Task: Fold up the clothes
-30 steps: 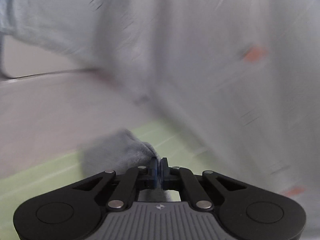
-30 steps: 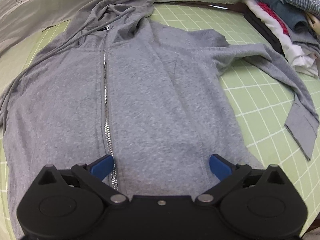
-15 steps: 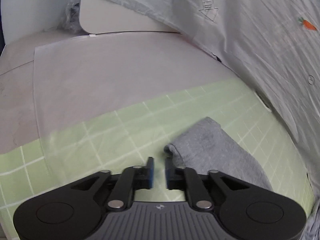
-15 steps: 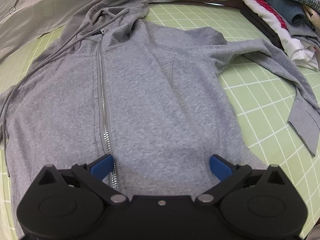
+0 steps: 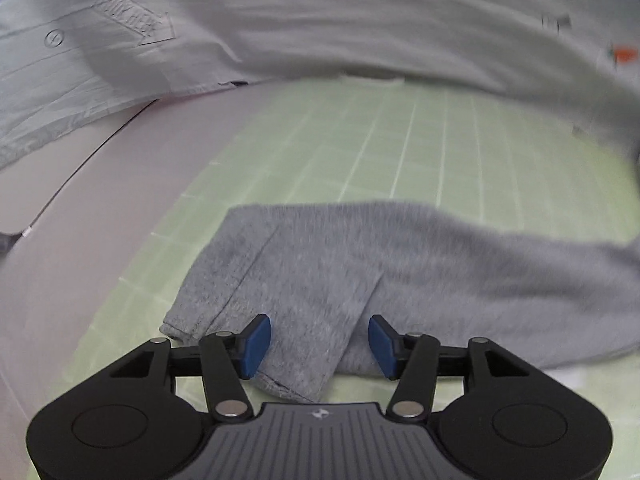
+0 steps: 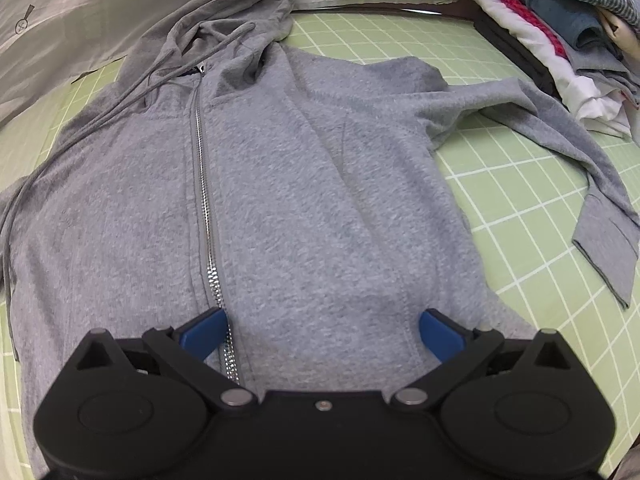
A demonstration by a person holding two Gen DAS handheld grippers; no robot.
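hoodie [image 6: 280, 184], one, two grippers [image 5: 316, 344] [image 6: 322, 334] spread

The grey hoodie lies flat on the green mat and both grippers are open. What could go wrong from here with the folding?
1. The drawstring trails loose across the hoodie; it may snag or stick out of the fold.
2. The right sleeve lies close to the pile of clothes; lifting it could disturb that pile.
3. The left gripper straddles a creased cuff, so it may pinch only one layer.
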